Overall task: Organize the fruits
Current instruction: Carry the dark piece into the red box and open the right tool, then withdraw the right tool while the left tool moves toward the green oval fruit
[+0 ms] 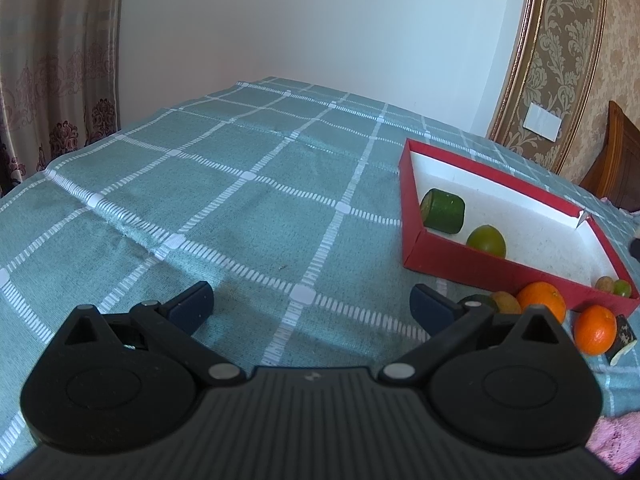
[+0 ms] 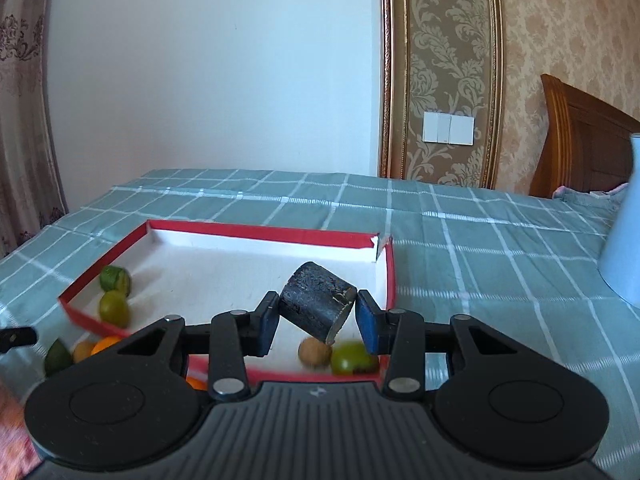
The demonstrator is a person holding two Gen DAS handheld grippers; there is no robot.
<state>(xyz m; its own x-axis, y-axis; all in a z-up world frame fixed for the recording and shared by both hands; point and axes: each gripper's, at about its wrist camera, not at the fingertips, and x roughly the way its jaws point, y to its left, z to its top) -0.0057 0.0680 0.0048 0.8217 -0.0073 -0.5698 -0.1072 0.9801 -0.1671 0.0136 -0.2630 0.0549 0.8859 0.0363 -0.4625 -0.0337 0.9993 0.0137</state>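
Note:
My right gripper (image 2: 317, 303) is shut on a dark cylindrical chunk (image 2: 312, 292) with a pale cut end, held tilted above the near right part of the red box (image 2: 260, 233). On the box's white floor lie a green cucumber piece (image 2: 115, 280), a green lime (image 2: 114, 308), a small brown fruit (image 2: 315, 353) and a green fruit (image 2: 352, 358). My left gripper (image 1: 312, 294) hangs open over bare tablecloth, left of the box (image 1: 480, 168). Two oranges (image 1: 541, 300) (image 1: 595, 330), a brownish fruit (image 1: 506, 302) and a dark chunk (image 1: 622, 336) show in front of the box.
A green checked cloth (image 1: 240, 200) covers the table. A pale blue vessel (image 2: 624, 240) stands at the right edge. Behind it is a wooden headboard (image 2: 580, 140). Pink fabric (image 1: 616, 440) lies at the near right corner. A curtain (image 1: 48, 80) hangs at the left.

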